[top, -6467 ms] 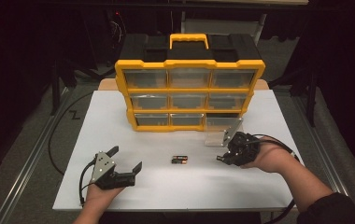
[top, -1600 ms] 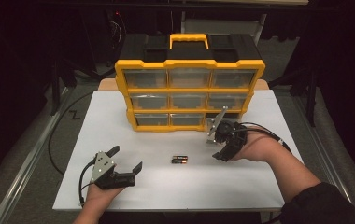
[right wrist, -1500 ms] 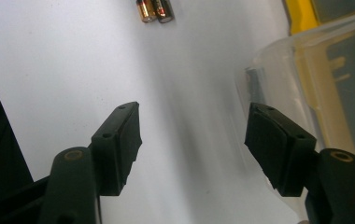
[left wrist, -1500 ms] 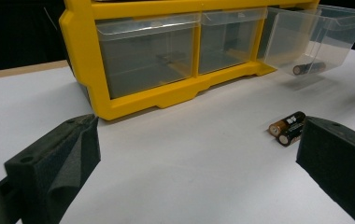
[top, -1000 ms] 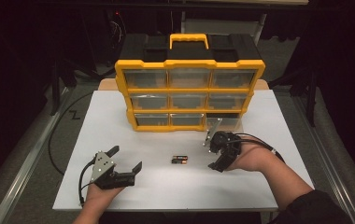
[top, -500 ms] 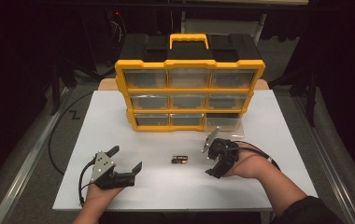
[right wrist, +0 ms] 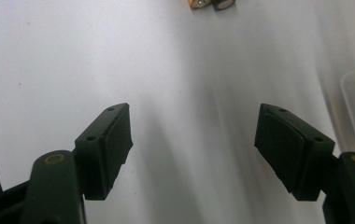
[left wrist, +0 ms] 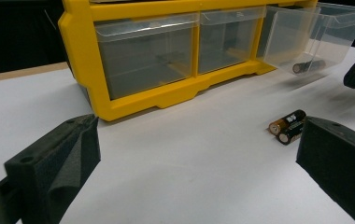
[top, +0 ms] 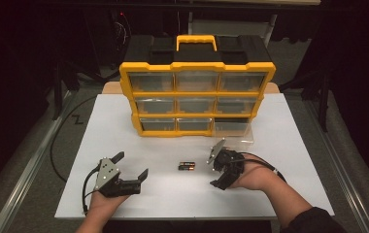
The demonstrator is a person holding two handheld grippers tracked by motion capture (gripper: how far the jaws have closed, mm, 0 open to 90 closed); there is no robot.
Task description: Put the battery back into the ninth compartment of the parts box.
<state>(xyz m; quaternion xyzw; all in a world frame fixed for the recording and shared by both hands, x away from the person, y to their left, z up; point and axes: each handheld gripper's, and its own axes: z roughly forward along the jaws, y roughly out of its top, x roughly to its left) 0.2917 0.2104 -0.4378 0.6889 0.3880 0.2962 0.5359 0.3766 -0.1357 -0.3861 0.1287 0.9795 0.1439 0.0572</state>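
Left gripper (top: 133,169): black body, grey three-cornered plate, black cable. Right gripper (top: 218,174): same build. Black foam-like pads (right wrist: 115,140), brass-coloured screws. Dark sleeve (top: 313,221) on right arm.

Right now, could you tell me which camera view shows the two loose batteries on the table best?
The left gripper view: the two batteries lie side by side, sharp and whole. The high view shows them small; the right gripper view catches their ends at its top edge.

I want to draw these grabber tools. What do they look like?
Both are black. The left gripper carries a grey three-cornered plate with small dark holes, and so does the right gripper. Each has two chunky black fingers with flat pads, and a black cable trailing back. A dark sleeve covers the right arm.
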